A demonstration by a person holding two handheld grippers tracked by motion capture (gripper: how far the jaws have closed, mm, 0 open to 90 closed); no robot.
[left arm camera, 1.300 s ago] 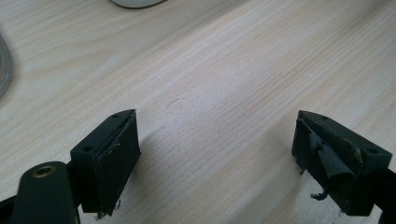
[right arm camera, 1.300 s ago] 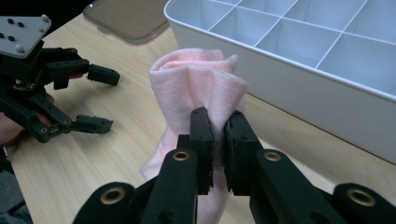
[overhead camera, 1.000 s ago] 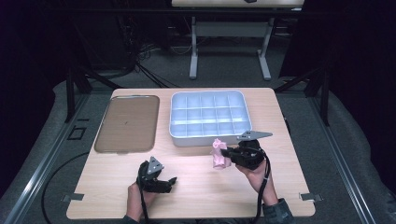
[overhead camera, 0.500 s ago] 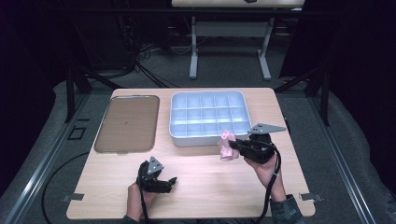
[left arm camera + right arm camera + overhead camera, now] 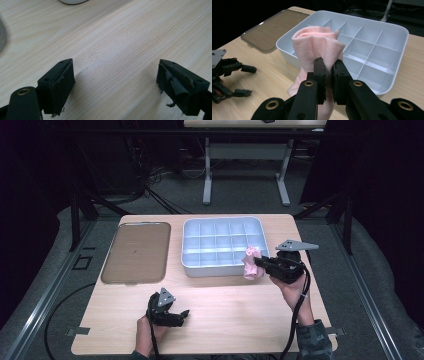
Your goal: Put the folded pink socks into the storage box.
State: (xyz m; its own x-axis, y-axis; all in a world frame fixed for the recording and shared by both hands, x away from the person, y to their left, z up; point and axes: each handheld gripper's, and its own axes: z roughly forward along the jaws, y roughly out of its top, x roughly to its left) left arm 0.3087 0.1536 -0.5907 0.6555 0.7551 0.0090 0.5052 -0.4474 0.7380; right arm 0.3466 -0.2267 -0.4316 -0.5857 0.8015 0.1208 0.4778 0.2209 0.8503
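It looked like a lab or test room, not a home. A plain wooden tabletop (image 5: pixel 225 320) stood on a grey floor (image 5: pixel 240 195) with dark curtains (image 5: pixel 380 195) around it. Black cables (image 5: pixel 145 185) lay on the floor, and another table (image 5: pixel 250 125) stood behind.

- Your pink cloth (image 5: pixel 317 47) drops behind the right tongs (image 5: pixel 328 72), its lower end cut off at the frame's bottom.
- The white tray (image 5: pixel 73 1) is clipped by the top edge.

The table (image 5: pixel 210 315) is evenly lit from overhead, while the room around it is nearly black. The high view is soft and grainy. Soft shadows lie beneath the jaws at the bottom of the left gripper view.
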